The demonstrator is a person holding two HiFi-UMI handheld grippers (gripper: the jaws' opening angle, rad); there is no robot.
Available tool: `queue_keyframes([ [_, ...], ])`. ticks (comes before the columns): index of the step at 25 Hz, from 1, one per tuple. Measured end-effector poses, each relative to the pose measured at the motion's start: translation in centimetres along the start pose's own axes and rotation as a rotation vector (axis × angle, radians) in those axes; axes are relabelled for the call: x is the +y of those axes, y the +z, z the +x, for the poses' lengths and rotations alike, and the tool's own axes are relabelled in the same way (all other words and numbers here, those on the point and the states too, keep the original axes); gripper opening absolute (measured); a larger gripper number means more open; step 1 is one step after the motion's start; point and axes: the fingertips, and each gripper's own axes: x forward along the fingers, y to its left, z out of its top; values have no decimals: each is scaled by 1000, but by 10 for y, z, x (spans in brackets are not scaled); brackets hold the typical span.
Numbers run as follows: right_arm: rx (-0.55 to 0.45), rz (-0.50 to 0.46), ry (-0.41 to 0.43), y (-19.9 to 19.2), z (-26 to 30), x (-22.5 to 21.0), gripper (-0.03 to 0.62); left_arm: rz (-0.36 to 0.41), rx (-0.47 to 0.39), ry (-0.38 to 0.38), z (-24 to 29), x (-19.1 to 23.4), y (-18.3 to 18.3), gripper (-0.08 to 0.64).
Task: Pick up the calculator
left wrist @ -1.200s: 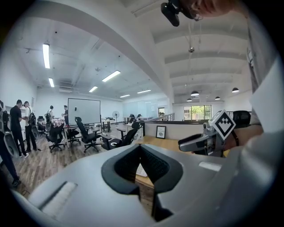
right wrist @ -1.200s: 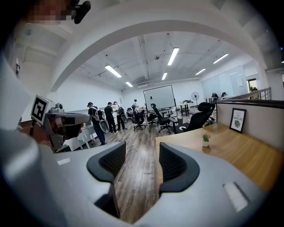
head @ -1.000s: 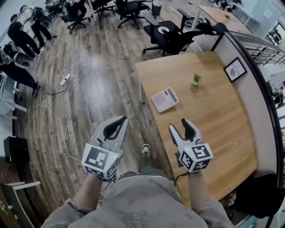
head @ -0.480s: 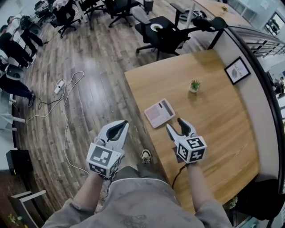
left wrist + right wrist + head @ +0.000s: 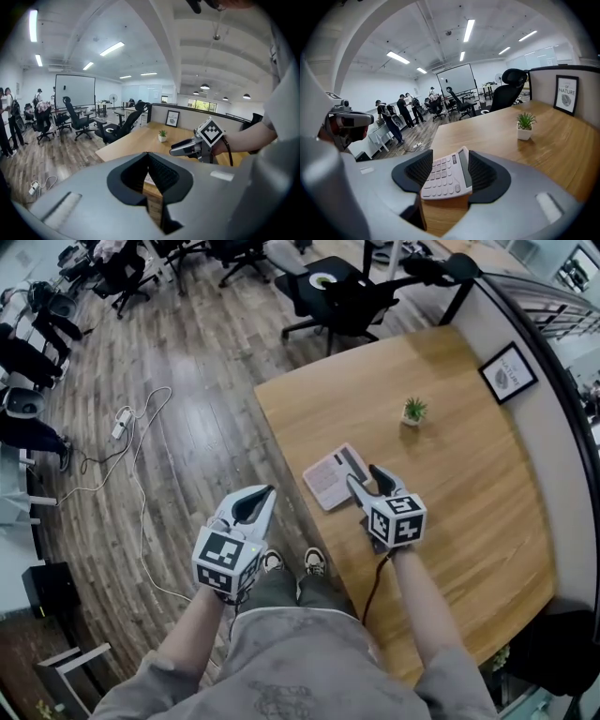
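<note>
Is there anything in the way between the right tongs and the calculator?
No, nothing visible. The open right tongs point straight at the pale pink flat calculator lying on the wooden desk. The small potted green plant stands farther back, off to the side.

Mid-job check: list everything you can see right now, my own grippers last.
Flat white calculator: one, white with a grey display, on the desk near its left edge, between the right gripper's jaws, not clamped.
Small potted plant: one, green in a white pot, on the desk beyond the calculator.
Framed picture: one, black frame, against the partition at the desk's far right.
Wooden desk: one, light brown.
Black office chair: one at the desk's far end; more farther off.
Power strip: one, white with a cable, on the wood floor at left.
People: several, standing far off.
Left gripper: grey, jaws together, empty, over the floor.
Right gripper: grey, jaws apart, around the calculator.
</note>
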Motion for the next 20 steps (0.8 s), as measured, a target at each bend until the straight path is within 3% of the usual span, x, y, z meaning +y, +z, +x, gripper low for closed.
queue_keyframes([
  [4, 17, 2, -50, -10, 23, -18, 222, -78, 36, -25, 18, 8, -25, 2],
  [9, 45, 23, -79, -22, 43, -40, 222, -100, 84, -60, 43, 18, -50, 2],
  [20, 92, 207, 11, -42, 69, -47, 219, -120, 153, -176, 81, 17, -83, 2],
])
